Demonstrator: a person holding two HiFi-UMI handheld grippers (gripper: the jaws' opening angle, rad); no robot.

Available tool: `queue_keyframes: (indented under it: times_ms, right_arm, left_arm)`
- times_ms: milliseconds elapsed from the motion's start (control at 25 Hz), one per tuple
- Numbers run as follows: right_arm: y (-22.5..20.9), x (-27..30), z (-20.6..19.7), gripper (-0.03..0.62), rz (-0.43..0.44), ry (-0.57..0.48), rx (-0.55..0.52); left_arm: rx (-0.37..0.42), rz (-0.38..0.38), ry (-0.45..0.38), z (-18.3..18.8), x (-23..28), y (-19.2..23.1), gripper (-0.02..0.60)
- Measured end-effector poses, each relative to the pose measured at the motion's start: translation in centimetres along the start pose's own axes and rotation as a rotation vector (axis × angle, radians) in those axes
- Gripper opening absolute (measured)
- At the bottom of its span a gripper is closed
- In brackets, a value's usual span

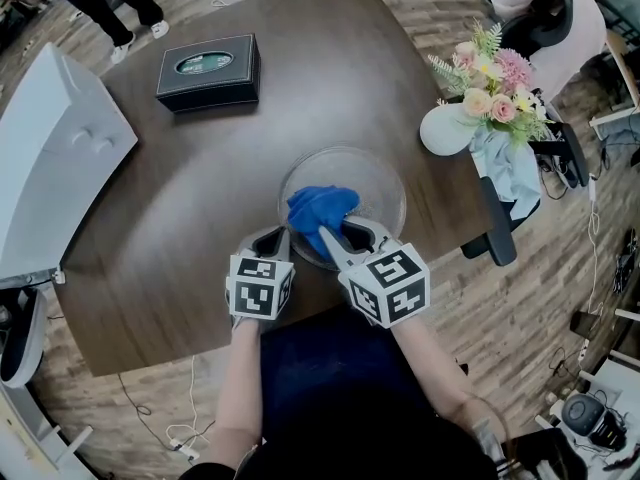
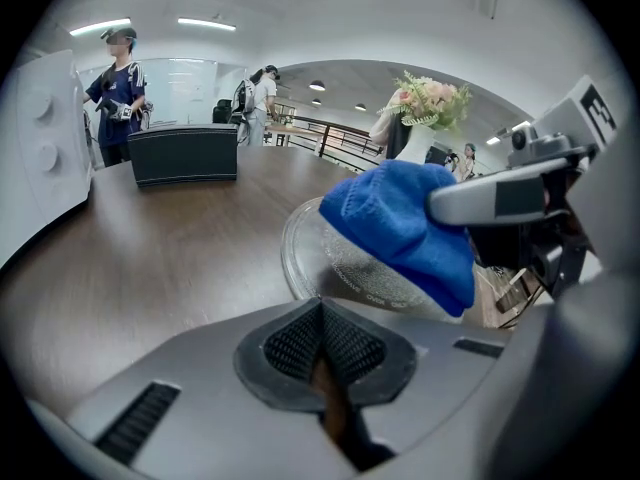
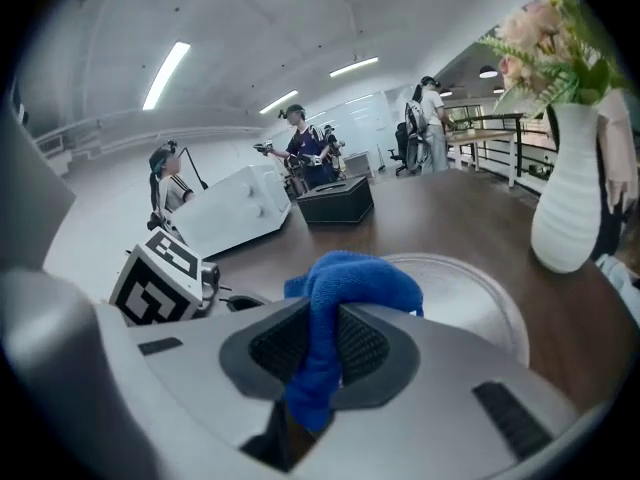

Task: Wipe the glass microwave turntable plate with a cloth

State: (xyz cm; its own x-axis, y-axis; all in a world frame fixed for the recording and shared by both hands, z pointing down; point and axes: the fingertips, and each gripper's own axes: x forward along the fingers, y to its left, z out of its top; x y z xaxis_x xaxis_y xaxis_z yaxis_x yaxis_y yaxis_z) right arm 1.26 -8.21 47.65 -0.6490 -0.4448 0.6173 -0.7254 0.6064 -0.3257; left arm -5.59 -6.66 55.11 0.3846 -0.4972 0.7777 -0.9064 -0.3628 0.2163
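Observation:
The round glass turntable plate (image 1: 378,182) lies on the dark wooden table (image 1: 180,198), near its front edge. A blue cloth (image 1: 318,206) rests bunched on the plate's near-left part. My right gripper (image 1: 338,236) is shut on the cloth (image 3: 350,273), which hangs down between its pads. My left gripper (image 1: 272,236) sits at the plate's near-left rim. In the left gripper view the plate's rim (image 2: 300,268) runs into the nearly closed pads (image 2: 290,348), so the left gripper (image 2: 322,353) grips the rim. That view shows the cloth (image 2: 400,223) held over the plate by the right gripper.
A black tissue box (image 1: 208,70) stands at the table's far side. A white vase of flowers (image 1: 455,128) stands right of the plate. A white microwave (image 1: 50,158) sits at the left edge. Office chairs (image 1: 545,18) stand beyond the table, and people stand in the background.

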Motion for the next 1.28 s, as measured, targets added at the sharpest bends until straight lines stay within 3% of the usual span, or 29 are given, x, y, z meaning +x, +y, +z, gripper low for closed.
queue_keyframes:
  times_ms: [320, 560, 1000, 1280]
  right_arm:
    - [2.7, 3.6, -3.2, 0.046, 0.073, 0.087, 0.048]
    - [2.6, 5.6, -5.6, 0.046, 0.056, 0.173, -0.03]
    - [1.9, 5.3, -5.6, 0.046, 0.043, 0.164, -0.055]
    - [-0.3, 4.4, -5.6, 0.046, -0.013, 0.176, -0.075]
  left_arm:
    - [-0.002, -0.004, -0.007, 0.0, 0.0, 0.0, 0.003]
    - [-0.001, -0.003, -0.006, 0.1, 0.0, 0.1, 0.003]
    - [0.018, 0.011, -0.007, 0.1, -0.1, 0.1, 0.003]
    - [0.02, 0.012, -0.012, 0.0, -0.1, 0.1, 0.003]
